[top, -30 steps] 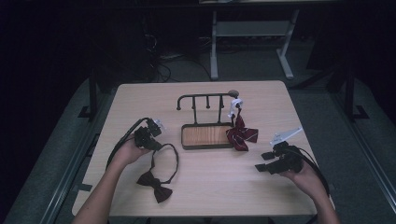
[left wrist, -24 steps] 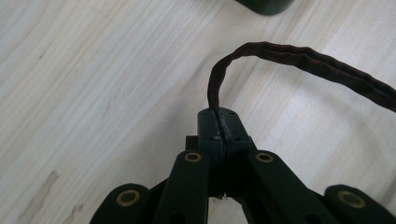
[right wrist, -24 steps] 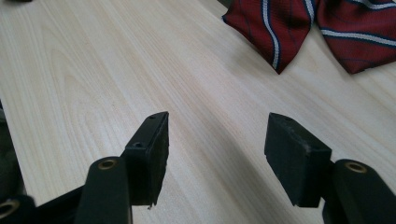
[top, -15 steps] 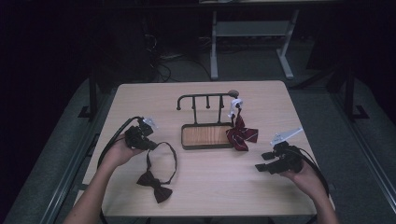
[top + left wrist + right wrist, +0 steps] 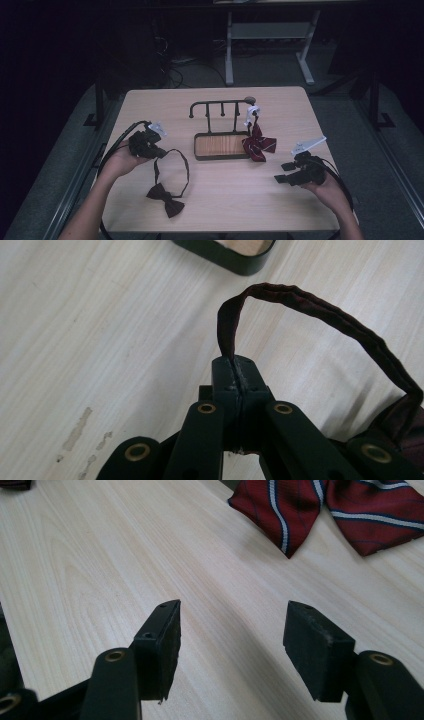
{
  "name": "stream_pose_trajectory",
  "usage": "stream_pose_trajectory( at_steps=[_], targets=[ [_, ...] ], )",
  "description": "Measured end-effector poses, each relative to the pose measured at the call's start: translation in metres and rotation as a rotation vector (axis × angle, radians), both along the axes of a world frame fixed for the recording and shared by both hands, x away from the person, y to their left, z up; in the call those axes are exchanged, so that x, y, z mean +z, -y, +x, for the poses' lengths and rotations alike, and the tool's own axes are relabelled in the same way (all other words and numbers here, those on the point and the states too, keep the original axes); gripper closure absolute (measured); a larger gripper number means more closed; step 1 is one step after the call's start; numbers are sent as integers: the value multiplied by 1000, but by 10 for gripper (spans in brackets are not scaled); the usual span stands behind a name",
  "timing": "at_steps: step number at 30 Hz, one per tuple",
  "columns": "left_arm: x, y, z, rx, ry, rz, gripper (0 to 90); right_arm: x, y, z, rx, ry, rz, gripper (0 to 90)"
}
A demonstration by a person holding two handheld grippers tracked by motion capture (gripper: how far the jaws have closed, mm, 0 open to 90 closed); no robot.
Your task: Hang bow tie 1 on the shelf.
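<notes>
Gripper [image 5: 159,150] on the left is pinched fully closed on the neck strap [image 5: 320,315] of a dark bow tie [image 5: 166,198], whose bow lies on the counter [image 5: 225,210] below the hand while the strap loops up to the jaws. The hold is on a thin edge of fabric right at the pad tips, so I judge the strap could slide out if the tie is lifted quickly or the bow drags on the wood. Swinging it toward the rack [image 5: 222,107] could also snag the loop on the tray [image 5: 220,156] or knock the striped red bow tie [image 5: 260,145] hanging at the rack's right end. The right gripper [image 5: 232,645] rests near the counter's right edge, jaws wide apart and holding nothing.
</notes>
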State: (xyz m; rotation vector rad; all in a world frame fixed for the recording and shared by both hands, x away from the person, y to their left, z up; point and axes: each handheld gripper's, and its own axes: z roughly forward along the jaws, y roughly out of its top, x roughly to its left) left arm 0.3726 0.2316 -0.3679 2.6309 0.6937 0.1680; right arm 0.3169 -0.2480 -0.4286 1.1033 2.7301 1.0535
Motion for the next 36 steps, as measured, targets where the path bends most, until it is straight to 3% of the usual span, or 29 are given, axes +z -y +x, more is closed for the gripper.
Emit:
stream_pose_trajectory(
  at_steps=[10,24,36],
  targets=[
    [25,4,-8,-33,30,3,896,-1,2,1,-5,2,6,392],
    [58,9,-8,-65,58,-6,896,-3,4,2,-13,-1,7,387],
    [77,18,-6,-88,79,-9,896,-4,5,2,-16,-3,6,387]
  ],
)
